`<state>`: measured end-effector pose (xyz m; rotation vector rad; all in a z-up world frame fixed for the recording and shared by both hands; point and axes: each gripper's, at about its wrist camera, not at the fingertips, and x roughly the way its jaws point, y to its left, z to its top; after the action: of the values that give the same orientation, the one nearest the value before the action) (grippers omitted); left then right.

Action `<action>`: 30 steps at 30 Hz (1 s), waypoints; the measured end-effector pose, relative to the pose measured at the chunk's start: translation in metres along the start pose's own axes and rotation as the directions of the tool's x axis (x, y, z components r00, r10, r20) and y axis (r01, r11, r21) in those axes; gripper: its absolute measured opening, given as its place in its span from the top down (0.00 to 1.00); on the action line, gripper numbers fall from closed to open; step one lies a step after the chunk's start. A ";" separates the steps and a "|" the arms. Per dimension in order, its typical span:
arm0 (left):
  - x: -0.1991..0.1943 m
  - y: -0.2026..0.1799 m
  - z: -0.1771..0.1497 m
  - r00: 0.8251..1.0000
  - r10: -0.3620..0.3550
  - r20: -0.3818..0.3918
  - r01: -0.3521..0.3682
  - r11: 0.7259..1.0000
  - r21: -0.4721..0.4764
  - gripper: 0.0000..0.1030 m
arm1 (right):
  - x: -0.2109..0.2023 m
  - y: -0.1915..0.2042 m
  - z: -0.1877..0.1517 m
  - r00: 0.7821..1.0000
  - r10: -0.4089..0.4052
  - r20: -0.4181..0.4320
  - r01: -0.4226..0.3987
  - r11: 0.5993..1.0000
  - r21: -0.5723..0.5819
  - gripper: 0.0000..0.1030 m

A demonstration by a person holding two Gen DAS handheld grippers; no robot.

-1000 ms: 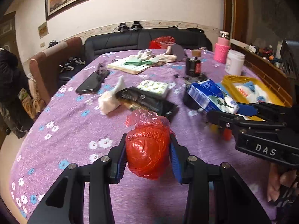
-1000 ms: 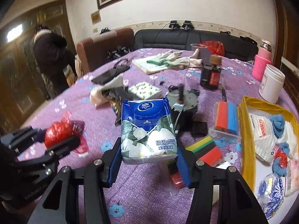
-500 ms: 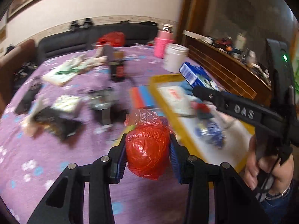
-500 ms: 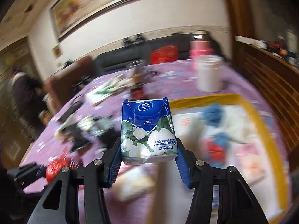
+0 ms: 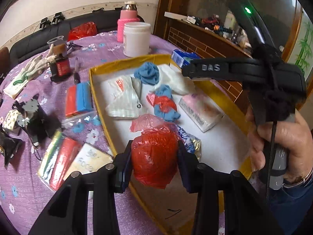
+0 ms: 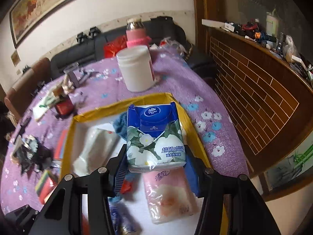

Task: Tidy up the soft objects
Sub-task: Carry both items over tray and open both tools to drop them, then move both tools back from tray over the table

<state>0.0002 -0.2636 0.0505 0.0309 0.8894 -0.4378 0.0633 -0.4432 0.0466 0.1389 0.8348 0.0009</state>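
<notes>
Left wrist view: left gripper clamping crumpled red plastic bag above near edge of yellow-rimmed white tray. Right gripper gripping blue floral tissue pack over tray's far corner. Advisably lowering both onto bare spots before releasing, avoiding pink tissue pack.

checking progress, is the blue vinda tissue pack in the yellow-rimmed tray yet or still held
Still held: the blue Vinda tissue pack sits clamped between the right gripper pads, above the yellow-rimmed tray, not resting on its floor.
</notes>
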 end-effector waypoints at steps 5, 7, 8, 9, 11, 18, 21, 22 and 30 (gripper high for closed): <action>0.013 -0.007 -0.005 0.999 -0.010 -0.035 0.011 1.000 0.026 0.61 | 0.014 0.003 -0.004 1.000 -0.009 -0.019 0.009 1.000 0.000 0.44; 0.016 -0.009 -0.006 0.999 -0.018 -0.037 0.019 0.999 0.036 0.54 | 0.017 0.003 -0.005 0.999 -0.022 -0.029 0.021 1.000 -0.001 0.43; 0.015 -0.011 -0.007 0.999 -0.024 -0.032 0.025 0.999 0.043 0.48 | 0.017 0.004 -0.005 0.999 -0.020 -0.031 0.020 1.000 -0.002 0.43; 0.013 -0.013 -0.007 0.999 -0.028 -0.025 0.029 0.998 0.051 0.40 | 0.016 0.003 -0.006 0.999 -0.015 -0.028 0.015 1.000 -0.002 0.41; 0.007 -0.018 -0.009 1.000 -0.024 0.003 0.023 0.997 0.073 0.26 | 0.011 0.003 -0.007 0.999 -0.030 -0.016 0.030 1.000 0.004 0.30; -0.016 -0.021 -0.010 0.997 -0.026 0.069 0.019 0.994 0.105 0.21 | -0.019 0.001 -0.015 0.999 -0.015 0.053 0.012 0.999 0.044 0.23; -0.025 -0.018 -0.012 0.995 -0.039 0.088 0.031 0.995 0.097 0.21 | -0.036 0.005 -0.020 0.995 -0.028 0.096 0.024 0.999 0.042 0.16; -0.027 -0.017 -0.012 0.995 -0.044 0.093 0.035 0.995 0.097 0.21 | -0.041 0.007 -0.022 0.993 -0.040 0.110 0.036 0.999 0.037 0.12; -0.045 -0.014 -0.018 0.989 -0.070 0.134 0.054 0.992 0.114 0.19 | -0.079 0.015 -0.035 0.950 -0.169 0.262 0.153 0.985 0.079 0.09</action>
<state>-0.0430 -0.2563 0.0752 0.0734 0.7310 -0.5405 -0.0152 -0.4287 0.0832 0.1220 0.5730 -0.1925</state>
